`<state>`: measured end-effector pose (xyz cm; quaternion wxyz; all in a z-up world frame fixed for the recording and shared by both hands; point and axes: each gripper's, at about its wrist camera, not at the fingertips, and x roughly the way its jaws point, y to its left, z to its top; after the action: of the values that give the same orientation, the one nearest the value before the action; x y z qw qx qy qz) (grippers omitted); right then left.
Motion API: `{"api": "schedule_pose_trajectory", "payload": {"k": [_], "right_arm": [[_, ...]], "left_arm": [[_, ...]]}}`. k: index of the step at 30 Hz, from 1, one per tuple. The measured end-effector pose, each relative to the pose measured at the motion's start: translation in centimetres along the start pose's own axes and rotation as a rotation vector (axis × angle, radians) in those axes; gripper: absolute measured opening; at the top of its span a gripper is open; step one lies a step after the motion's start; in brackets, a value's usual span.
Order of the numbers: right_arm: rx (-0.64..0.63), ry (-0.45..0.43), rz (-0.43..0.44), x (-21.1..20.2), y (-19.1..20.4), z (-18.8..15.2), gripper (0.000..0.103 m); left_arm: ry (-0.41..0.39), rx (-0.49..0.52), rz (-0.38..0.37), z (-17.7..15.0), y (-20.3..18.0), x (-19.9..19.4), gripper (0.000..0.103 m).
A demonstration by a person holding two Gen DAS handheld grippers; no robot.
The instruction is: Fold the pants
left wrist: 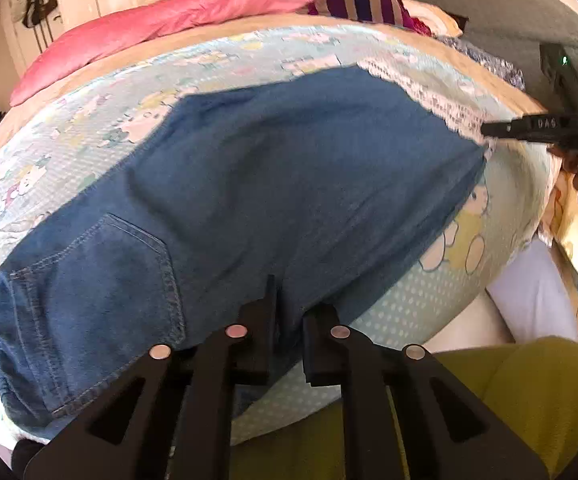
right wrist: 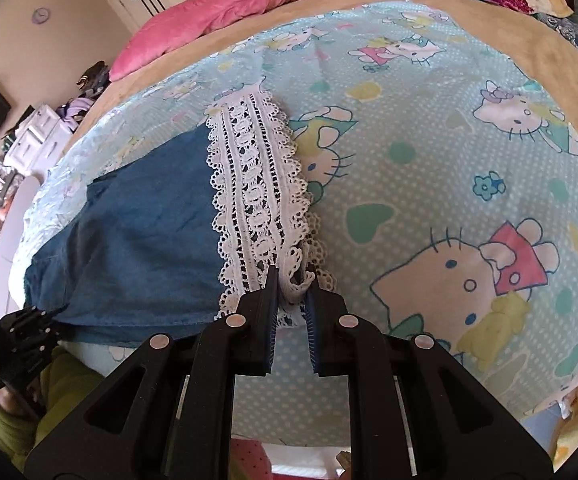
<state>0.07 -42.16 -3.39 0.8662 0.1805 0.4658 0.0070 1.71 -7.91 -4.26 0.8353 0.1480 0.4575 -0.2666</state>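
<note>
Bed sheet [right wrist: 429,168] bears pants [left wrist: 249,184]; left gripper [left wrist: 289,300] pinches denim, right gripper [right wrist: 292,280] pinches lace hem [right wrist: 257,184].

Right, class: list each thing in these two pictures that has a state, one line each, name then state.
Pants: laid flat on the sheet, folded lengthwise, back pocket up.
Lace hem: near corner lifted, pinched.
Left tongs: shut on the pants' near edge.
Right tongs: shut on the lace hem.
Sheet: spread flat.

Hand-held gripper [right wrist: 291,284] pinching pants' lace hem [right wrist: 257,196]
</note>
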Motion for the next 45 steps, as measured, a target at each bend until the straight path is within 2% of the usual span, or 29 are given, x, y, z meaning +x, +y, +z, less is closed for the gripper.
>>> {"api": "schedule_pose_trajectory", "payload": {"k": [7, 8, 9, 11, 13, 14, 16, 19, 21, 23, 27, 30, 34, 38, 40, 41, 42, 45], "right_arm": [[-0.044, 0.005, -0.052, 0.8, -0.3, -0.7, 0.010], [-0.044, 0.003, -0.056, 0.6, -0.4, -0.6, 0.016], [-0.041, -0.007, -0.077, -0.1, -0.4, -0.3, 0.030], [-0.040, -0.069, -0.100, -2.0, -0.6, 0.3, 0.035], [-0.091, -0.108, -0.097, -3.1, 0.3, 0.5, 0.039], [-0.132, -0.120, -0.091, -3.5, 1.1, 0.5, 0.044], [-0.241, -0.135, -0.042, -3.8, 3.6, 0.2, 0.045], [-0.412, -0.098, 0.066, -2.2, 8.0, -0.8, 0.047], [-0.501, -0.066, 0.123, -0.8, 10.6, -1.5, 0.047], [-0.580, -0.045, 0.154, 0.5, 12.9, -2.2, 0.047], [-0.690, 0.024, 0.129, 3.5, 15.6, -3.0, 0.047], [-0.699, 0.123, 0.091, 5.4, 15.0, -3.7, 0.047], [-0.667, 0.121, 0.122, 4.9, 13.6, -4.2, 0.047], [-0.652, 0.121, 0.146, 4.4, 13.6, -4.3, 0.048], [-0.629, 0.102, 0.195, 3.3, 13.7, -3.9, 0.050], [-0.613, 0.077, 0.227, 2.5, 13.6, -3.4, 0.051], [-0.608, 0.059, 0.233, 2.3, 13.7, -3.0, 0.053], [-0.602, 0.005, 0.207, 1.8, 13.7, -1.5, 0.056]], "left_arm": [[0.019, 0.010, -0.002, -0.1, -0.2, 0.4, 0.026], [0.018, 0.007, -0.002, -0.2, -0.1, 0.3, 0.031], [0.019, 0.007, -0.001, -0.1, -0.1, 0.3, 0.041], [0.019, 0.003, -0.004, -0.2, 0.0, 0.1, 0.048], [0.012, -0.001, -0.036, -0.4, 0.1, -0.3, 0.049], [0.005, -0.011, -0.053, -0.5, 0.3, -0.7, 0.049], [-0.015, -0.046, -0.078, -0.8, 1.0, -1.9, 0.054], [-0.074, -0.108, -0.092, -1.5, 2.7, -4.3, 0.062], [-0.099, -0.159, -0.037, -2.0, 4.3, -5.6, 0.069], [-0.104, -0.242, 0.057, -2.7, 6.8, -6.4, 0.071], [-0.031, -0.376, 0.205, -4.1, 10.7, -5.8, 0.074], [-0.014, -0.415, 0.197, -4.9, 12.4, -4.7, 0.074], [-0.017, -0.385, 0.208, -4.9, 12.7, -4.1, 0.074], [-0.050, -0.397, 0.198, -4.9, 12.8, -4.3, 0.075], [-0.068, -0.405, 0.194, -4.7, 12.6, -5.2, 0.075], [-0.085, -0.411, 0.182, -4.5, 12.6, -5.8, 0.079], [-0.106, -0.414, 0.168, -4.2, 12.4, -6.5, 0.084], [-0.169, -0.398, 0.155, -2.0, 11.9, -8.0, 0.087]]}}
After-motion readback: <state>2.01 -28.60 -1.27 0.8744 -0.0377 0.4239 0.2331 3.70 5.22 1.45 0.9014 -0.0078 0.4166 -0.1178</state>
